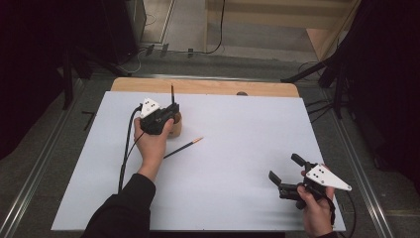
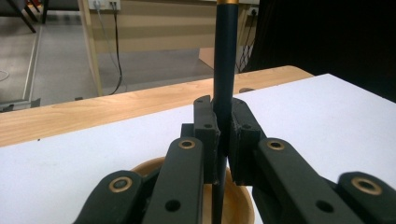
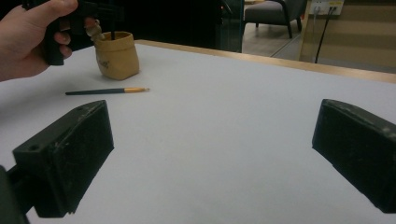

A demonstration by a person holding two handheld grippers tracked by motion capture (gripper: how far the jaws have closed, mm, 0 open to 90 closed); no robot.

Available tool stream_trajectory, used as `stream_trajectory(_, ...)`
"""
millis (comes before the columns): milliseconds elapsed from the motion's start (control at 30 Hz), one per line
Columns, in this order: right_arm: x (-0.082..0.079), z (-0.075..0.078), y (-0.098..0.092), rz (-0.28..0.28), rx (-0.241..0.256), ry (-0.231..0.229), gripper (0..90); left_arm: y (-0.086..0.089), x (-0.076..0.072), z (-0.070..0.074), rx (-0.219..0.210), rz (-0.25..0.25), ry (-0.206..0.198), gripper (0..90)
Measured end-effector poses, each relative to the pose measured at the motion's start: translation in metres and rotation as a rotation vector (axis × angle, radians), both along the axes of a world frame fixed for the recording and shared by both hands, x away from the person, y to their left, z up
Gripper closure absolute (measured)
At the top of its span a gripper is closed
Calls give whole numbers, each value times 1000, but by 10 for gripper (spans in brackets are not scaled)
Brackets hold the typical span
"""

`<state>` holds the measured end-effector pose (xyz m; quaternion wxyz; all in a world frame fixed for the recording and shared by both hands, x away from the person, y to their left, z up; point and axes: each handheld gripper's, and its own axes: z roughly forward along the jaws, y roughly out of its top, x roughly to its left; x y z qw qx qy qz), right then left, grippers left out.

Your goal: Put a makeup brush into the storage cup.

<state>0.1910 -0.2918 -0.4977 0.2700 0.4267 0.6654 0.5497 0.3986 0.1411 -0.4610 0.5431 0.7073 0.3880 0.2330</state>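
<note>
Holding a dark slender pencil upright over a small tan pouch-shaped cup, the left tool was clamped on it.
The right tool hung wide open over the white-covered wooden counter; another gold-tipped pencil lay nearby, grey floor beyond.

dim, soft overhead light, blurry
</note>
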Motion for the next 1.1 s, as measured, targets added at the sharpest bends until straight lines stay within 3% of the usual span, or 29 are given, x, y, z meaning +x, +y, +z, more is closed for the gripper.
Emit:
stream_trajectory(333, 0, -1, -1, -4, 1, 7, 0, -3, -2, -2, 23, -11, 9, 824)
stream_trajectory(467, 0, -1, -1, -5, 3, 8, 0, -2, -2, -2, 7, -19, 13, 797)
stream_trajectory(600, 0, -1, -2, -6, 2, 6, 0, -2, -3, 0, -5, -29, -6, 629)
stream_trajectory(633, 0, -1, -2, -7, 3, 7, 0, -2, -4, 1, -6, -25, -10, 629)
stream_trajectory(800, 0, -1, -2, -7, 3, 7, 0, 2, -10, 9, -26, -26, -29, 358)
stream_trajectory(833, 0, -1, -2, -7, 3, 7, 0, 2, -12, 10, -38, -32, -30, 358)
stream_trajectory(867, 0, -1, -2, -10, 4, 7, 0, 3, -13, 11, -41, -39, -27, 268)
stream_trajectory(933, 1, -1, -2, -10, 4, 6, 0, 5, -16, 14, -45, -52, -25, 232)
stream_trajectory(967, 0, -1, -3, -11, 2, 4, 0, 5, -18, 15, -48, -62, -21, 153)
stream_trajectory(1067, 0, -1, -3, -12, 1, 4, 0, 8, -23, 17, -52, -88, -7, 104)
stream_trajectory(1100, 0, 0, -2, -14, 4, 2, 0, 9, -24, 18, -52, -96, -6, 25)
